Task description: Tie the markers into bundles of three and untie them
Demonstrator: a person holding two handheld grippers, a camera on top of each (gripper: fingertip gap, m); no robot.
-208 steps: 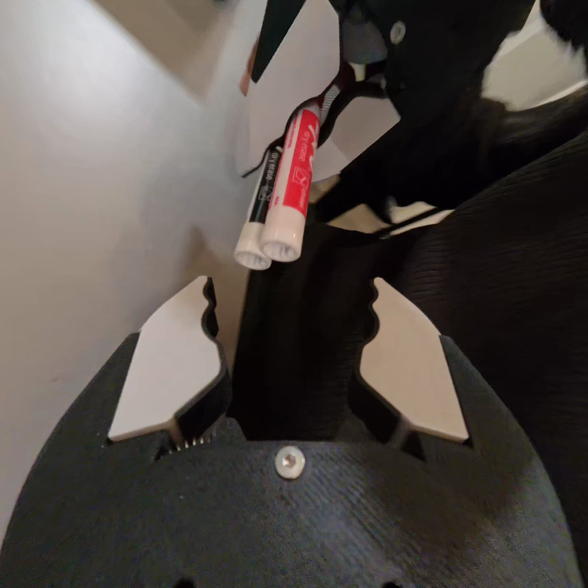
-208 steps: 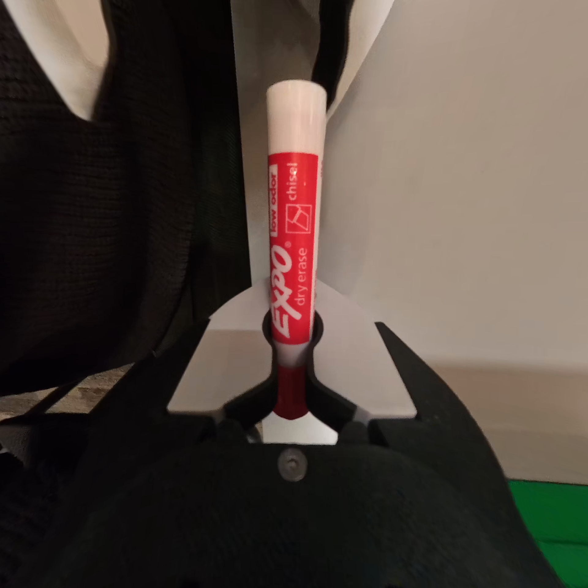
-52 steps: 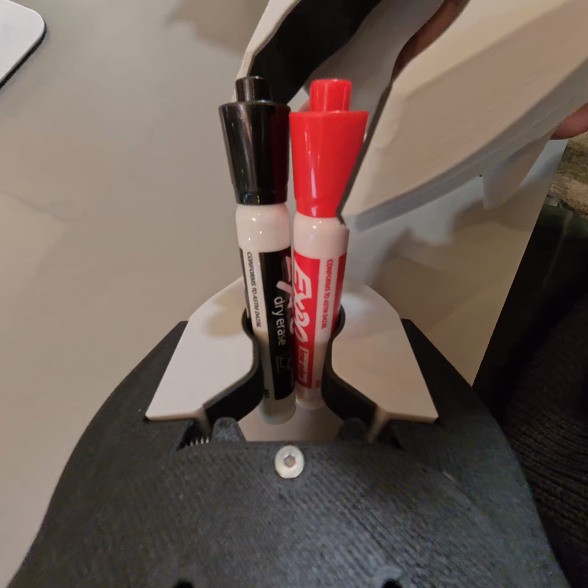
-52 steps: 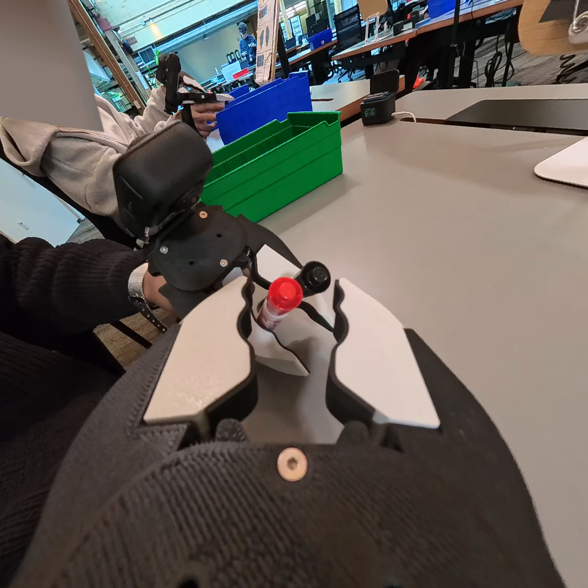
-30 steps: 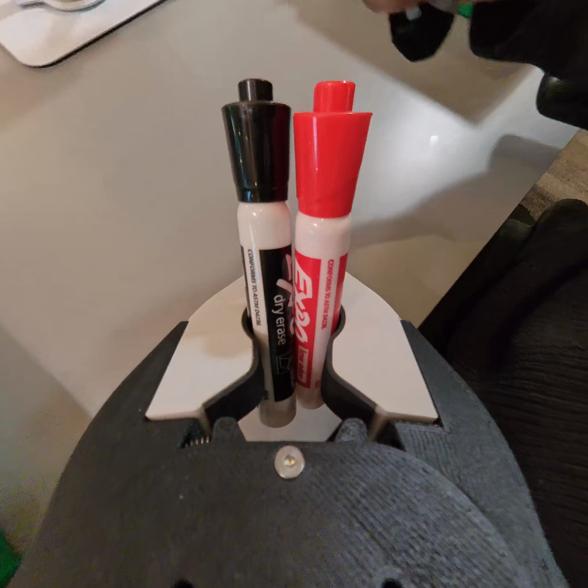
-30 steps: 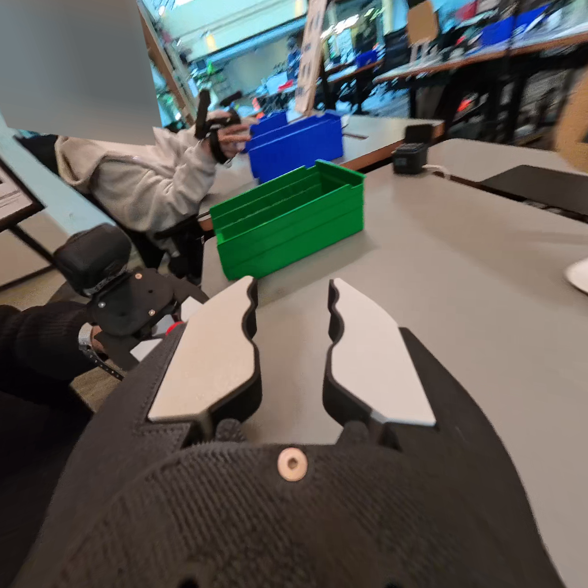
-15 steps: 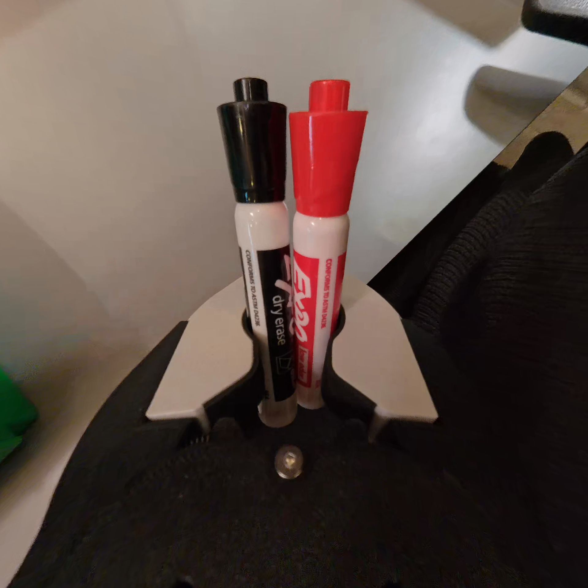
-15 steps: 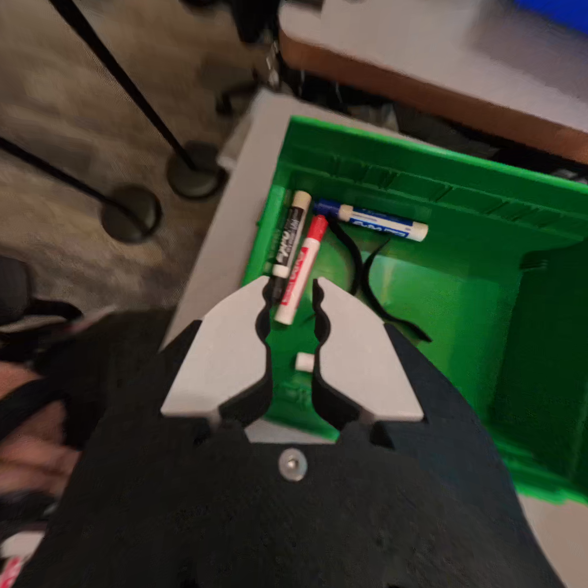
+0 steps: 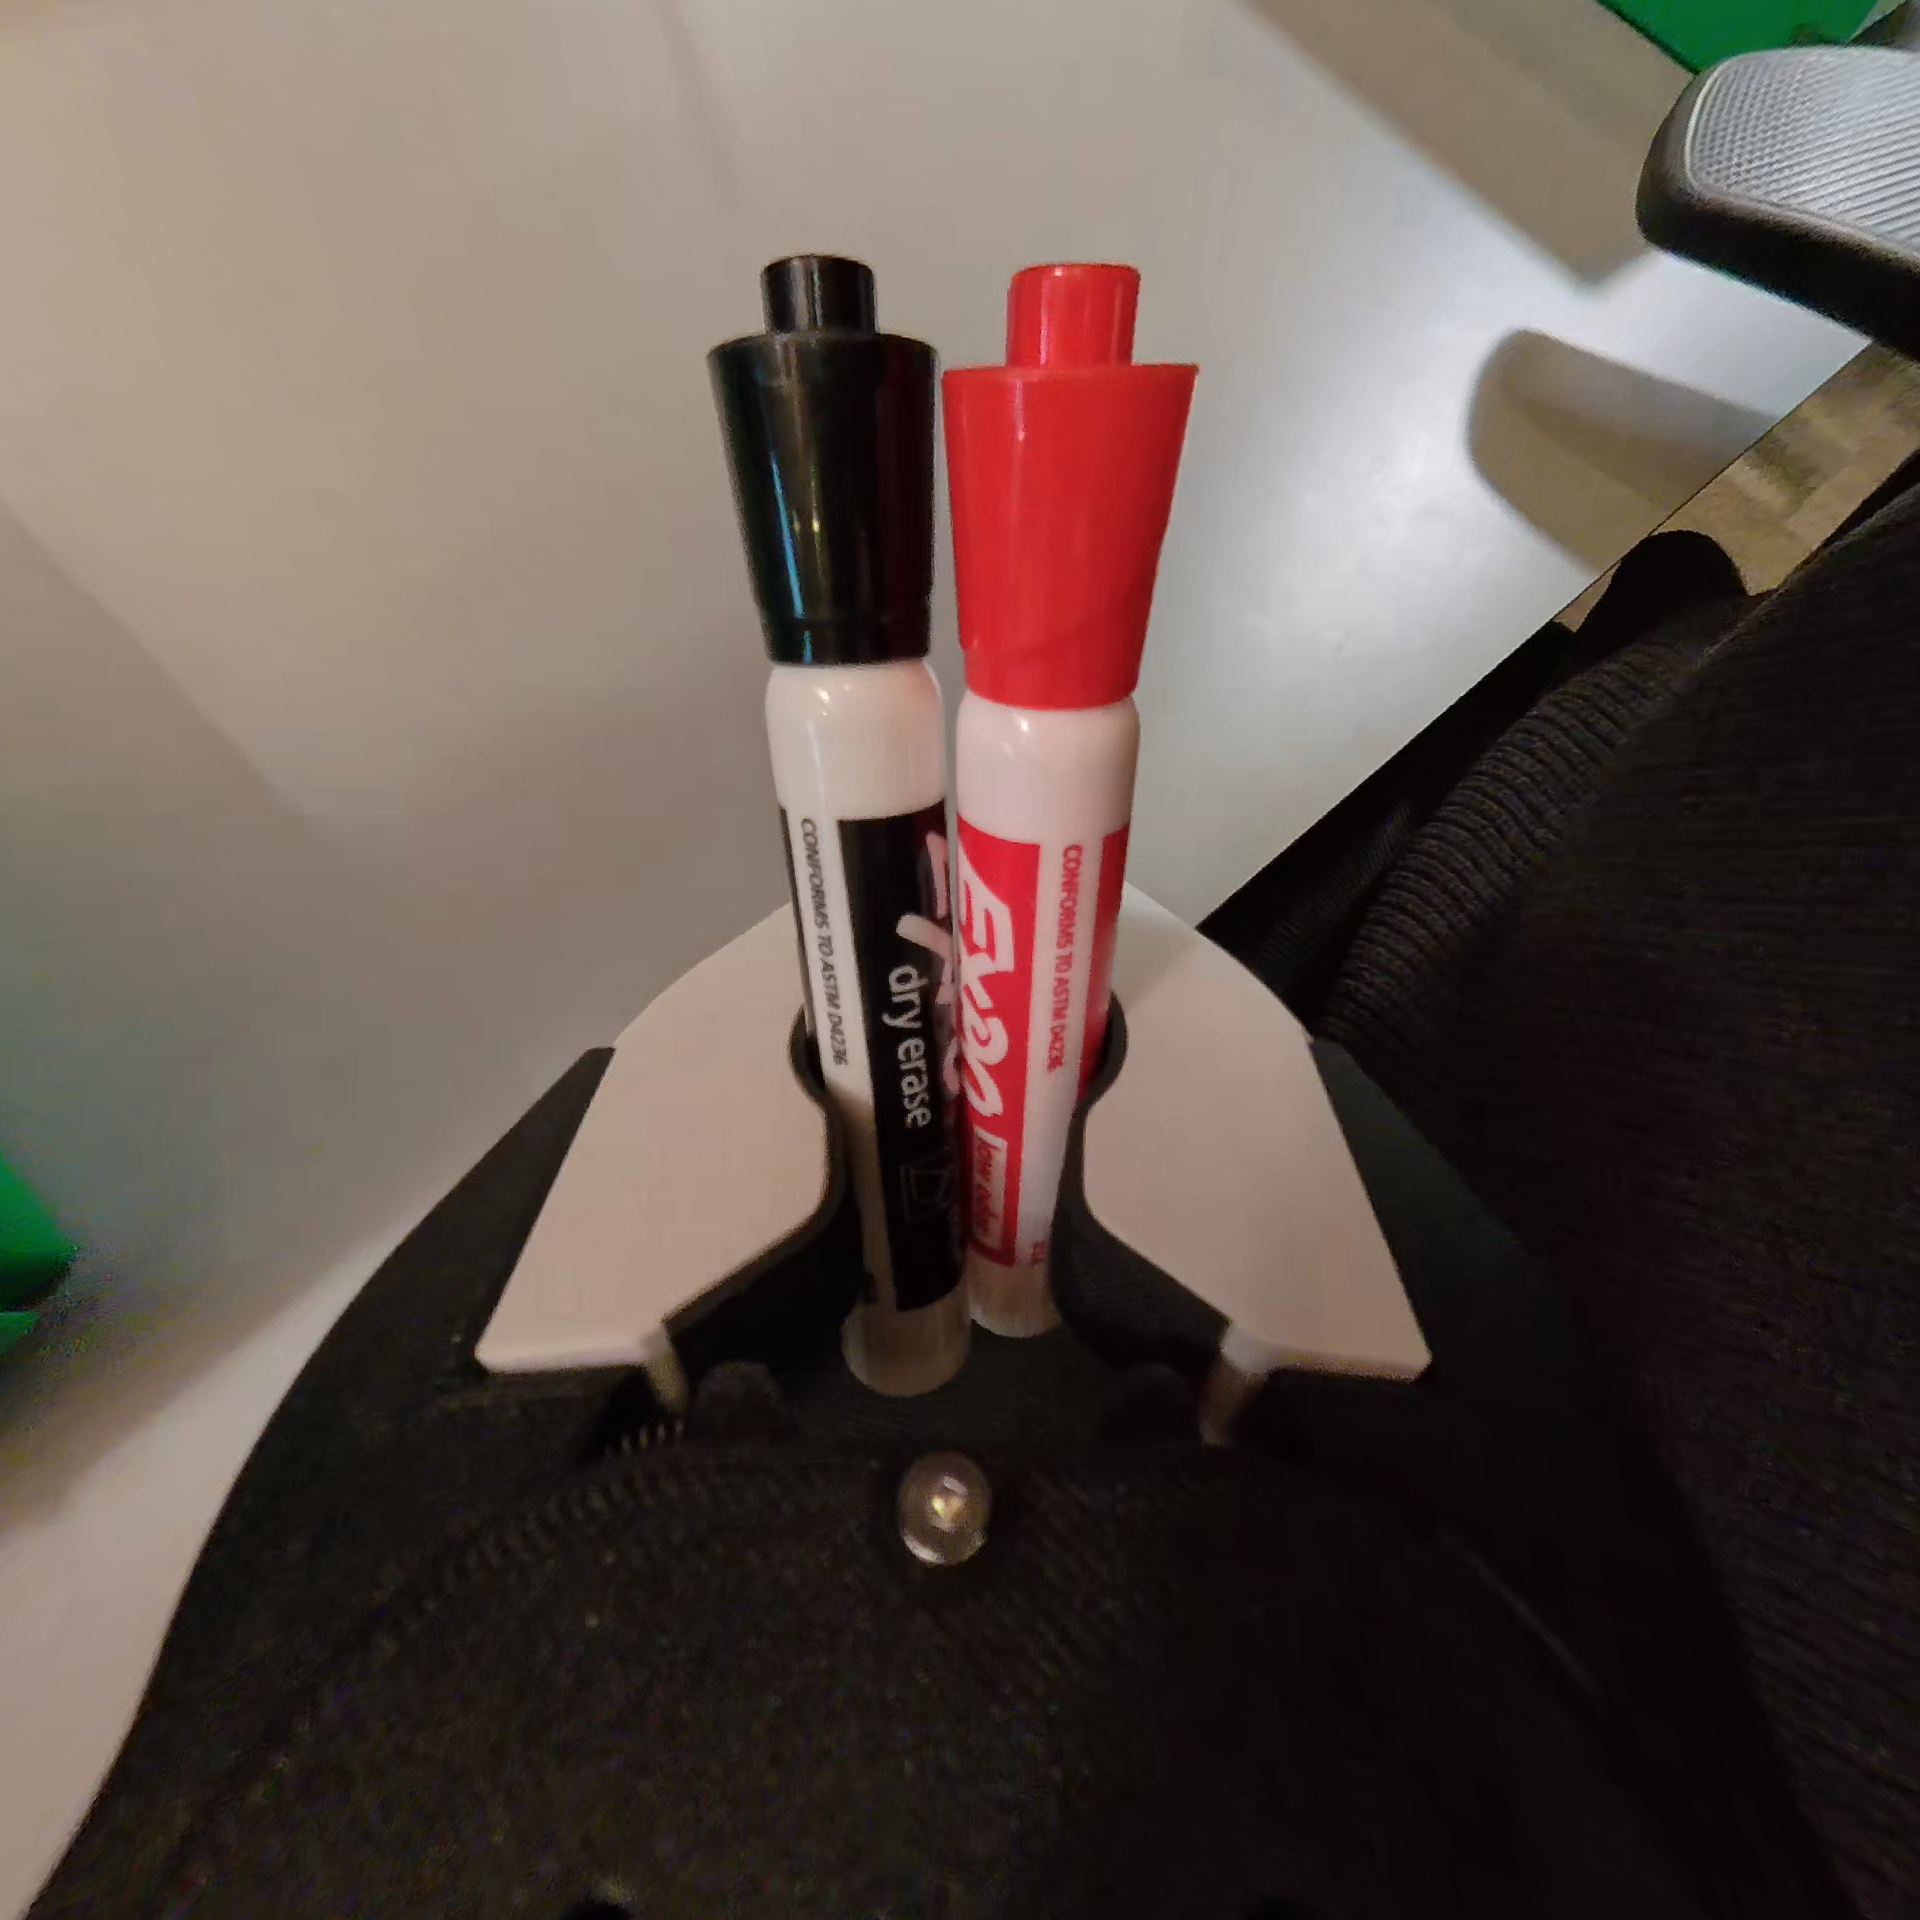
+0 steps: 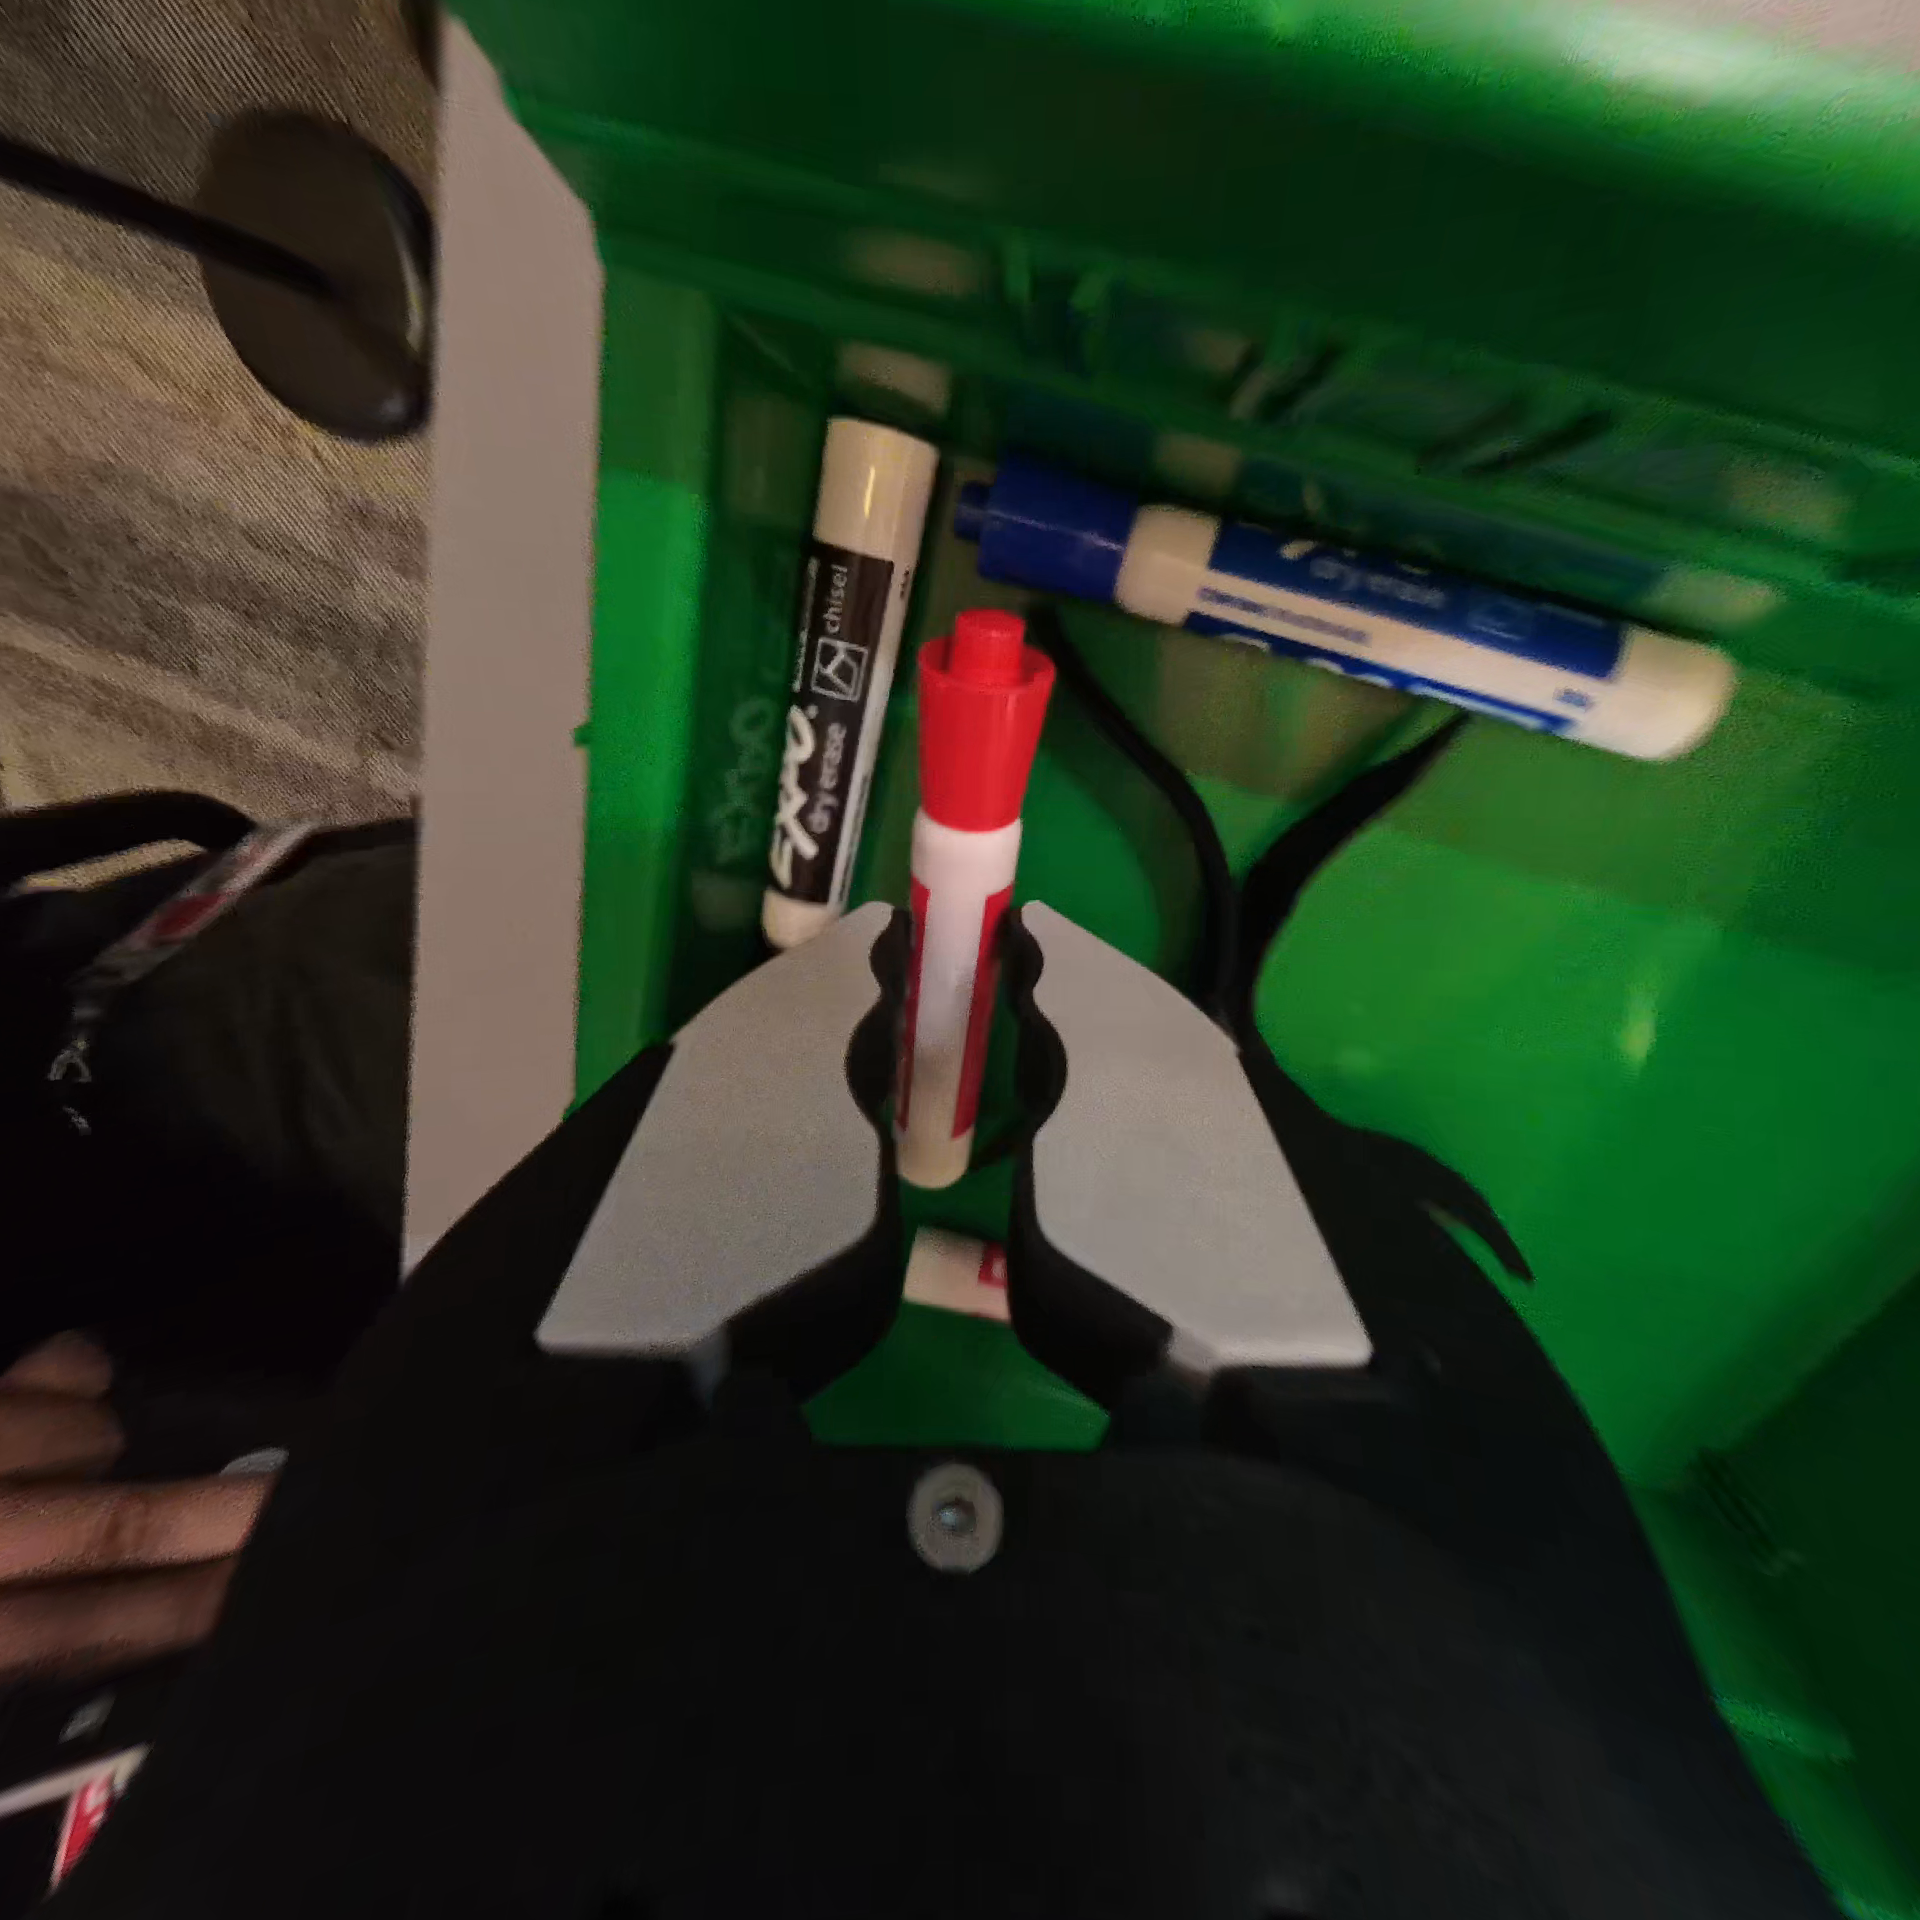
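- Pale grey tabletop [image 9: 364, 520] fills most of the left wrist view, with a dark knit sleeve [image 9: 1610, 1039] along the right edge and a mesh chair part [image 9: 1787, 156] up in the corner.
- Left gripper [image 9: 956, 1049] is clamped tight on two capped markers side by side: a black marker [image 9: 862, 831] on the left and a red marker [image 9: 1039, 831] on the right, barrels touching, caps pointing away from the camera.
- Right wrist view looks down into a green bin [image 10: 1558, 1039] sitting on the table, floor visible off to the left.
- Right gripper [image 10: 956, 925] has its fingers [image 10: 758, 1143] close on either side of a second red-capped marker [image 10: 971, 779]. Frame is blurry, so I can't tell if they're actually pinching it or just around it.
- Just left of that one lies a black-labelled marker [image 10: 842, 675] against the bin wall, and a blue marker [image 10: 1351, 613] lies crosswise along the far wall.
- Thin black looped strap [image 10: 1216, 831] rests on the bin floor to the right.
- Bare hand [image 10: 94, 1538] shows at the lower left.
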